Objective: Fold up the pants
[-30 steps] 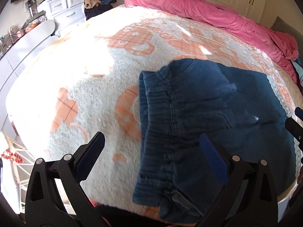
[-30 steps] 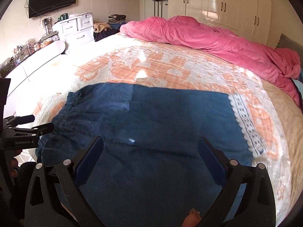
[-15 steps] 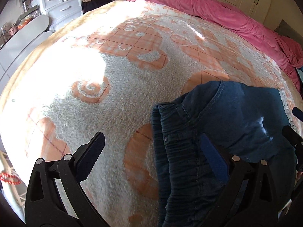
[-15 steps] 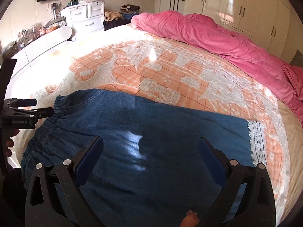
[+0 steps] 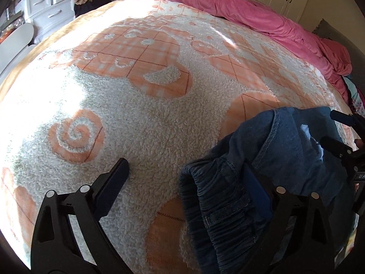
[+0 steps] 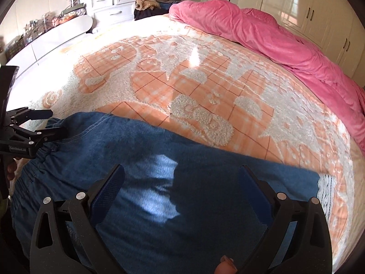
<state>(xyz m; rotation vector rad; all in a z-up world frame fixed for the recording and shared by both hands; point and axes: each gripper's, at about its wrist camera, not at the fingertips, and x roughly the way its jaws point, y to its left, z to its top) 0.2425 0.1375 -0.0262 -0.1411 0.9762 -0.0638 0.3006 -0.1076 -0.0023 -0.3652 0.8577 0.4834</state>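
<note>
Pants (image 6: 205,196), blue denim, lie lengthwise on the bed (image 5: 141,118), over its patterned peach-and-white fleece cover. Elastic waistband (image 5: 219,207) sits at the left gripper's end; lace-trimmed hem (image 6: 325,191) lies out past the right gripper's right finger.

Left gripper (image 5: 187,178): jaws spread wide, nothing clamped. Left finger over bare fleece; right finger is at or under the bunched waistband, and contact cannot be confirmed. Waistband fabric is humped and rumpled here, partly raised off the cover.

Right gripper (image 6: 181,182): jaws open too, hovering above mid-leg denim, both fingers over cloth, holding nothing.

Step in hand, by my reading: lining up to grasp before a fold. Pants look already laid one leg over the other, so the lengthwise fold seems done and the crosswise fold remains.

Next move calls for: left jaws closing on the waistband through both layers; right jaws taking the near long edge or pinning mid-leg as the crease line; then carrying the waist end toward the hem, keeping the edges squared.

Edges and room:
- Ahead of both jaws: broad open fleece, plenty of space to carry cloth.
- Far ahead, right: heaped pink duvet (image 6: 262,32), well apart from the pants.
- Left of the left jaws: the bed edge falls away; a white dresser (image 5: 50,4) stands beyond it.
- The two grippers work near each other at the waist end; mind crowding.
</note>
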